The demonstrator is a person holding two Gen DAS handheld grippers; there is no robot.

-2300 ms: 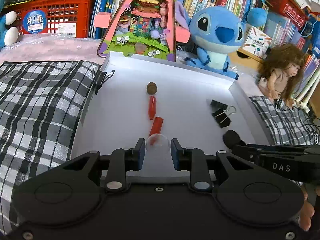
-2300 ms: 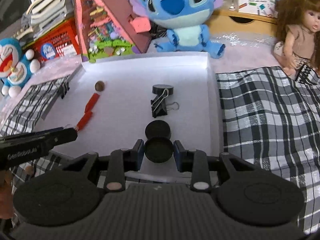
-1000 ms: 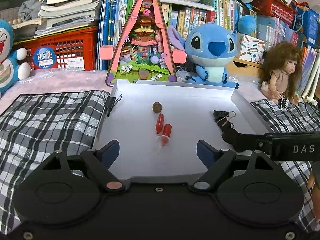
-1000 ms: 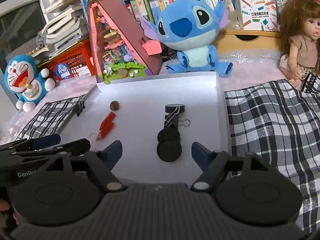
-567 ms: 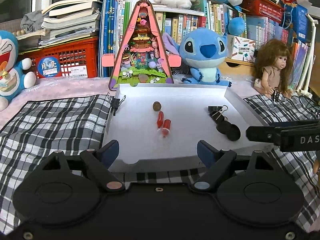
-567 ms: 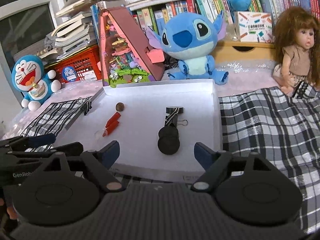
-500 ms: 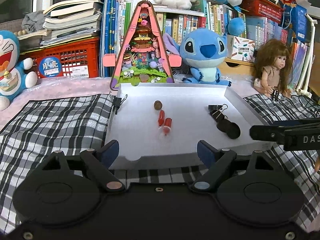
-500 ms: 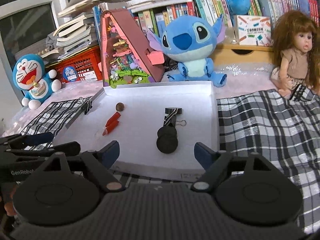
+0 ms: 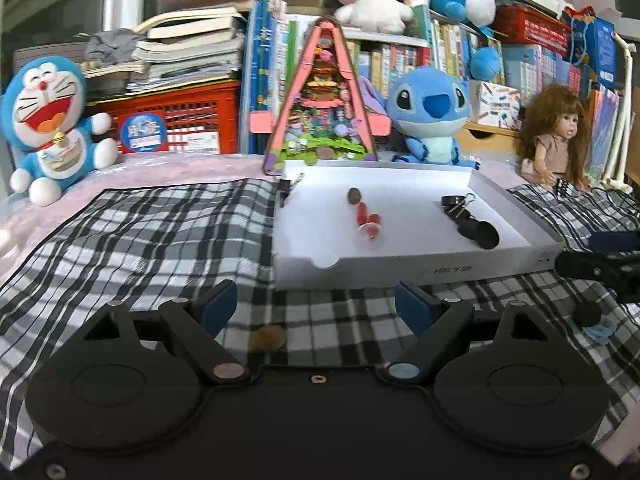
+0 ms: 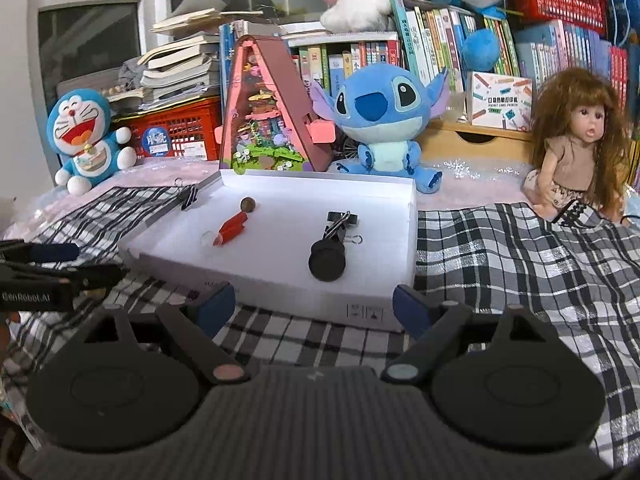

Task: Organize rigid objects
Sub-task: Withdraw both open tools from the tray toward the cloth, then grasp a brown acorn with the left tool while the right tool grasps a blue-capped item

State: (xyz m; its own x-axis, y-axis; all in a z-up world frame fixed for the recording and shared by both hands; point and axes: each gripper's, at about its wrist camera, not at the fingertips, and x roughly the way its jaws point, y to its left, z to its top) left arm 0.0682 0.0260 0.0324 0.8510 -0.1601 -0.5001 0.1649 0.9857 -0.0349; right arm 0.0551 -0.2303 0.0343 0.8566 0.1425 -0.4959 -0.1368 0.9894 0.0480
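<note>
White tray sat on the checked cloth, both hand-held grippers just outside its near edge. Left hand-held gripper was open wide, nothing between its blue pads, over the cloth; a small brown round object lay on the cloth just below the gap. Right hand-held gripper was empty too, its jaws opening, also over cloth at the tray's near wall.

Inside the tray, left row: brown round piece farthest, then two red cylinders side by side, then a small clear piece nearest. Right row: black binder clip far, two black round discs near, touching the clip. Another binder clip gripped the tray's far left wall.

Beyond the tray stood a pink triangular toy house, a blue Stitch plush, a Doraemon plush at far left and a doll at far right, with bookshelves behind.
</note>
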